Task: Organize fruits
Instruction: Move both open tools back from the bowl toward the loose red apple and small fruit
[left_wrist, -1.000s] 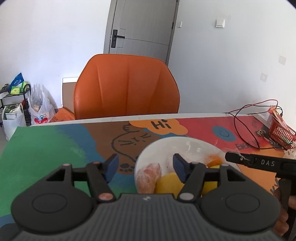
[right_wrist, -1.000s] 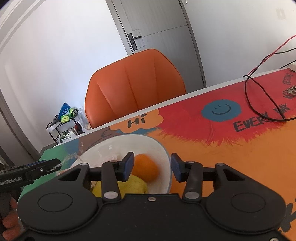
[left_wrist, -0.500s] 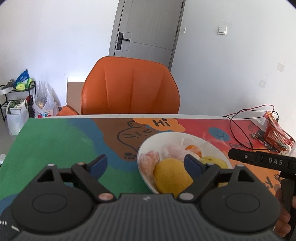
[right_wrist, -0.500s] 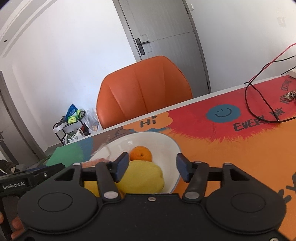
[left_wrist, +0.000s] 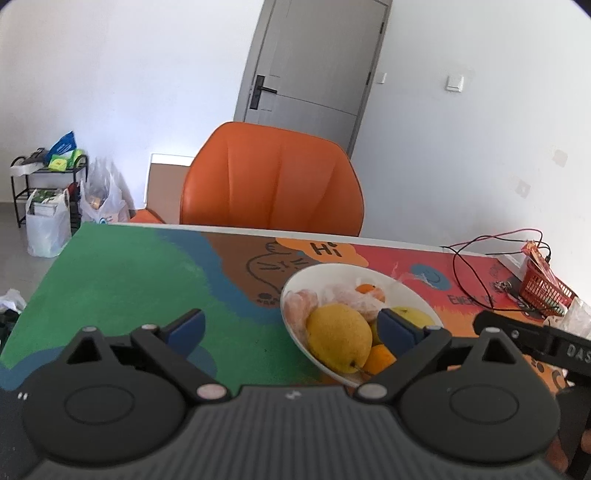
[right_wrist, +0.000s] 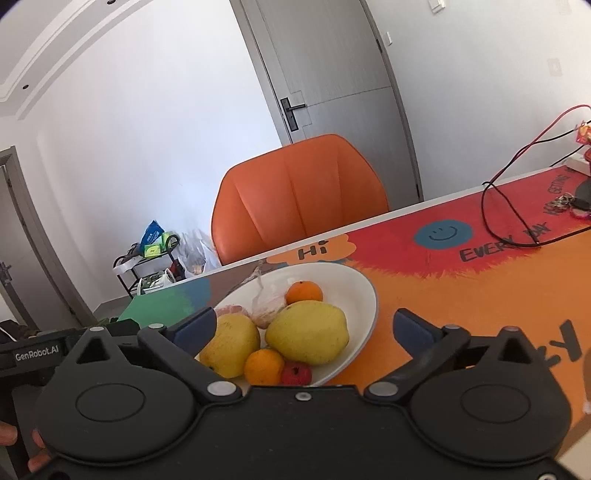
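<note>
A white bowl (right_wrist: 365, 291) of fruit stands on the colourful table mat. In it lie two yellow pears (right_wrist: 308, 330) (right_wrist: 234, 341), two oranges (right_wrist: 264, 365) (right_wrist: 303, 291), a small red fruit (right_wrist: 295, 373) and peeled citrus in clear wrap (right_wrist: 266, 310). My right gripper (right_wrist: 304, 326) hovers just short of the bowl, its jaws opening wide, with no fruit touched by its pads. My left gripper (left_wrist: 290, 325) is at the bowl's (left_wrist: 332, 267) left rim, jaws also opening, and grips nothing. One pear (left_wrist: 338, 336) lies beside its right finger (left_wrist: 395, 326).
An orange chair (left_wrist: 271, 177) stands behind the far table edge. Red and black cables (right_wrist: 517, 206) and a red basket (left_wrist: 543, 288) lie at the right end of the table. A shelf with bags (left_wrist: 48, 195) stands on the floor to the left. A grey door (left_wrist: 310, 70) is behind.
Both grippers have drawn back from the bowl and risen a little. Their jaws have spread from partly closed to wide, and more of the fruit shows.
</note>
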